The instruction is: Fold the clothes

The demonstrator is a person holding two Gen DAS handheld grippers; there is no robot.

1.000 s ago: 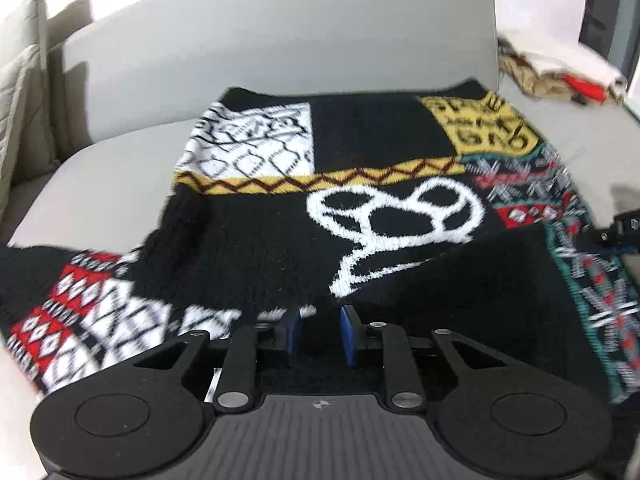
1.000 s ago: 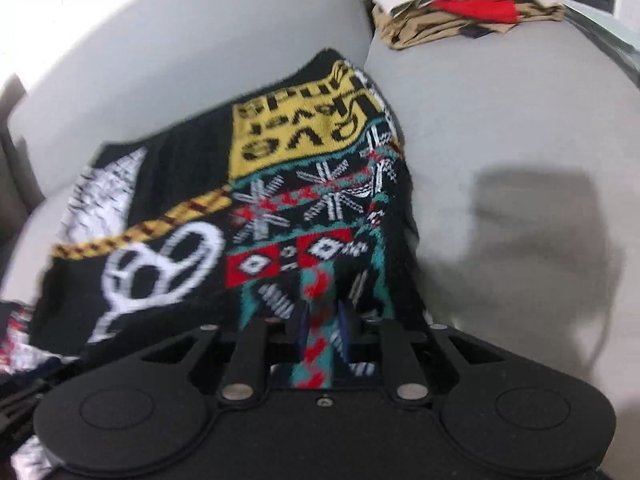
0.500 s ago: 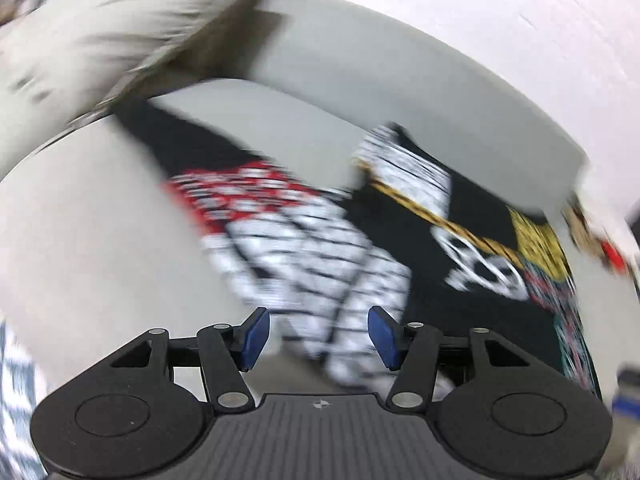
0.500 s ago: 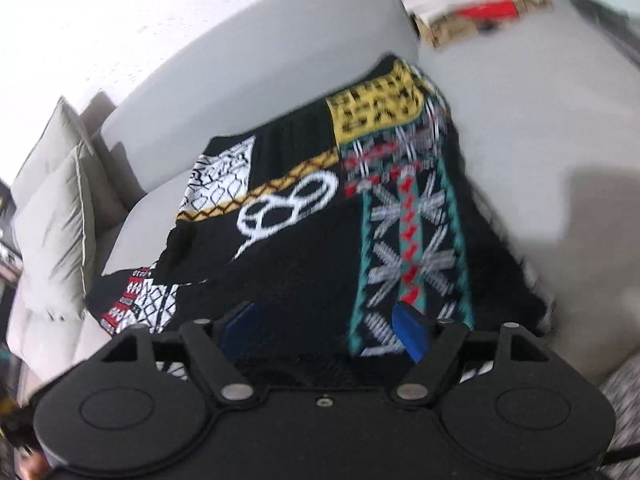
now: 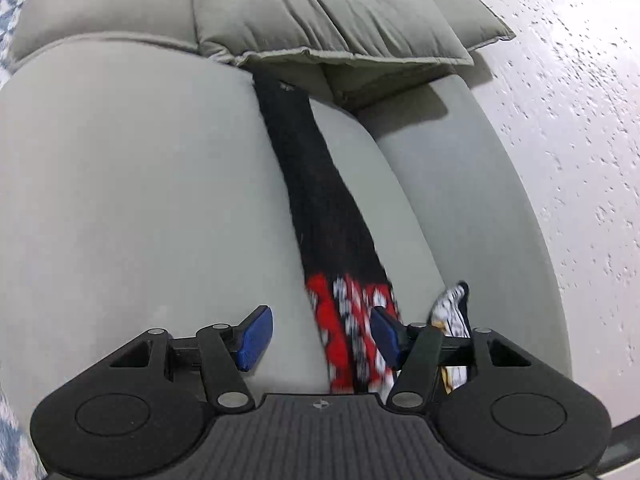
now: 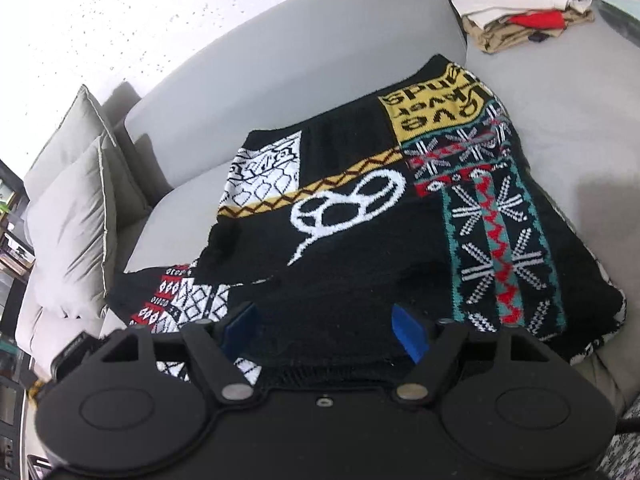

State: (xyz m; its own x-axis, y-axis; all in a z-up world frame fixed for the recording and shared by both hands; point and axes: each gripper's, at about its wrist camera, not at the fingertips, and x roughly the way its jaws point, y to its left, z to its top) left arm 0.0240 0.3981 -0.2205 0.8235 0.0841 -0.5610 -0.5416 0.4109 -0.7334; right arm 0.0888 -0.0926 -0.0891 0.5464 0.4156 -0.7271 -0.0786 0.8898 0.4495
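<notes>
A black knitted sweater (image 6: 360,240) with white, yellow, red and teal patterns lies spread on a grey sofa (image 6: 560,100), its lower part folded up over the body. My right gripper (image 6: 324,330) is open and empty just above the sweater's near black edge. One sleeve (image 5: 320,200) stretches out to the left across the seat, black at its end with a red and white patterned part near me. My left gripper (image 5: 320,336) is open and hovers over that sleeve, its right blue pad (image 5: 384,334) beside the patterned part. The sleeve also shows in the right wrist view (image 6: 176,296).
Grey cushions (image 5: 320,12) lean at the sofa's left end, just past the sleeve's cuff; they also show in the right wrist view (image 6: 72,200). A pile of folded clothes (image 6: 528,20) sits at the sofa's far right. A white wall (image 5: 580,120) stands behind.
Both grippers opened and let go of the sweater's folded lower part. My left gripper swung left to the outstretched sleeve. My right gripper drew back and rose.
</notes>
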